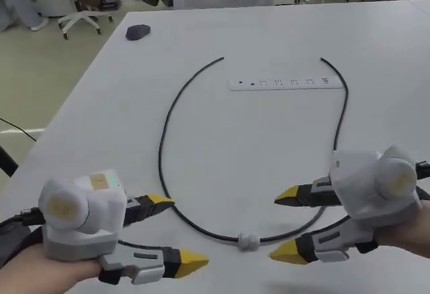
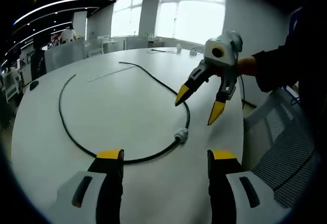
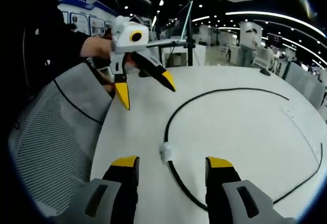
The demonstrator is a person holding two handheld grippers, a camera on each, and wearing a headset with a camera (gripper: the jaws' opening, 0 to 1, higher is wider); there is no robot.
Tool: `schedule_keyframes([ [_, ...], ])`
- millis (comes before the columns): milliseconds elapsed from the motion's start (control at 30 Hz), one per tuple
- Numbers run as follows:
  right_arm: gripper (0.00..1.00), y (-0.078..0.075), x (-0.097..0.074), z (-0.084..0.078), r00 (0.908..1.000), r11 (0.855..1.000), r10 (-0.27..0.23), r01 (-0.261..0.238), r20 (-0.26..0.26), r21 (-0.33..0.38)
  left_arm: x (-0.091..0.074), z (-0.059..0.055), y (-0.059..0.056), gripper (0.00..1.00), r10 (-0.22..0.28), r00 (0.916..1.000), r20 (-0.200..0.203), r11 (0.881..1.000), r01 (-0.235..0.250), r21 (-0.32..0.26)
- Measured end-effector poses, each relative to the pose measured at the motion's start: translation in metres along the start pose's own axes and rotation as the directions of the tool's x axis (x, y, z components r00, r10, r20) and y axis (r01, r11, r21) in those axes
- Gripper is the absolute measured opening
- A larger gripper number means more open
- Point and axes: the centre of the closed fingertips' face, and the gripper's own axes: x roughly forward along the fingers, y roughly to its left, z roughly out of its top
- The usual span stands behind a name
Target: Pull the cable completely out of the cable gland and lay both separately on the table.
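**Head view.** The cable gland (image 1: pixel 248 241), a small pale fitting, lies on the white table (image 1: pixel 222 146) with the black cable (image 1: pixel 163 148) running through it. The cable leaves the gland on both sides and sweeps away in one wide, open loop. A white power strip (image 1: pixel 281 83) lies well beyond the gland, roughly between the cable's two free ends. A small dark object (image 1: pixel 138 32) lies farther off again. The left gripper (image 1: pixel 180 232) is held just left of the gland, the right gripper (image 1: pixel 285 225) just right of it. Both have their yellow-tipped jaws spread wide and carry nothing. Neither touches the gland or the cable.

**Left gripper view.** The gland (image 2: pixel 181 134) lies ahead of this gripper's own parted jaws, between their lines and clear of both. The right gripper (image 2: pixel 196 109) hovers beyond the gland, jaws apart and empty.

**Right gripper view.** The gland (image 3: pixel 167 151) lies just ahead of this gripper's parted jaws, nearer the left-hand one and untouched. The left gripper (image 3: pixel 145 93) hangs beyond the gland, jaws apart and empty.

**Assessment.** No step of the task appears done: the gland sits on the cable and nothing is gripped. What is left, in my judgement, is the whole job. One gripper must grip the gland and the other the cable beside it. The cable's full length must then be drawn through and the two laid apart on the table.
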Motion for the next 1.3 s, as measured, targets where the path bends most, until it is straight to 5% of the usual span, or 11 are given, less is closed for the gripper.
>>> schedule_keyframes([
  [100, 0.28, 0.003, 0.009, -0.001, 1.0, 0.999, 0.004, -0.004, -0.002, -0.033, 0.005, 0.005, -0.004, 0.86, 0.003, 0.999, 0.045, 1.0, -0.003, 0.009],
  [167, 0.2, 0.007, 0.015, -0.002, 1.0, 0.999, 0.009, -0.009, 0.0, -0.046, 0.006, 0.005, -0.007, 0.85, -0.003, 0.9991, 0.043, 1.0, 0.003, 0.013],
  [400, 0.2, 0.005, 0.029, -0.011, 0.9996, 1.0, 0.026, -0.026, -0.011, -0.009, 0.007, 0.002, -0.012, 0.85, -0.014, 0.9989, 0.045, 0.999, 0.015, -0.031],
  [767, 0.14, 0.0, 0.04, -0.019, 0.9991, 0.999, 0.024, -0.025, -0.035, -0.022, 0.004, 0.007, -0.002, 1.0, 0.021, 0.9971, 0.073, 0.999, -0.017, -0.043],
  [800, 0.13, 0.0, 0.039, -0.012, 0.9998, 0.999, 0.022, -0.022, 0.0, -0.028, 0.003, 0.008, 0.001, 0.99, 0.038, 0.9961, 0.08, 0.999, -0.035, -0.035],
  [867, 0.12, 0.002, 0.037, -0.014, 0.9995, 0.999, 0.031, -0.031, -0.006, 0.017, 0.003, 0.012, 0.002, 0.99, 0.043, 0.9947, 0.093, 0.998, -0.04, -0.042],
  [1000, 0.09, 0.007, 0.037, -0.014, 0.9998, 0.999, 0.02, -0.02, 0.006, -0.025, 0.008, 0.017, -0.003, 0.98, 0.013, 0.9951, 0.098, 0.998, -0.007, -0.057],
  [1133, 0.09, 0.009, 0.033, -0.015, 0.9999, 0.999, 0.01, -0.01, 0.003, -0.04, 0.019, 0.02, -0.019, 0.85, -0.065, 0.9943, 0.085, 0.994, 0.072, -0.085],
  [1267, 0.08, 0.014, 0.021, -0.012, 0.9995, 0.998, 0.031, -0.031, -0.001, -0.046, 0.03, 0.023, -0.02, 0.74, -0.055, 0.9962, 0.068, 0.997, 0.058, -0.047],
  [1300, 0.08, 0.017, 0.014, -0.01, 0.9991, 0.998, 0.042, -0.041, 0.003, -0.043, 0.033, 0.022, -0.03, 0.69, -0.114, 0.9918, 0.058, 0.99, 0.118, -0.073],
])
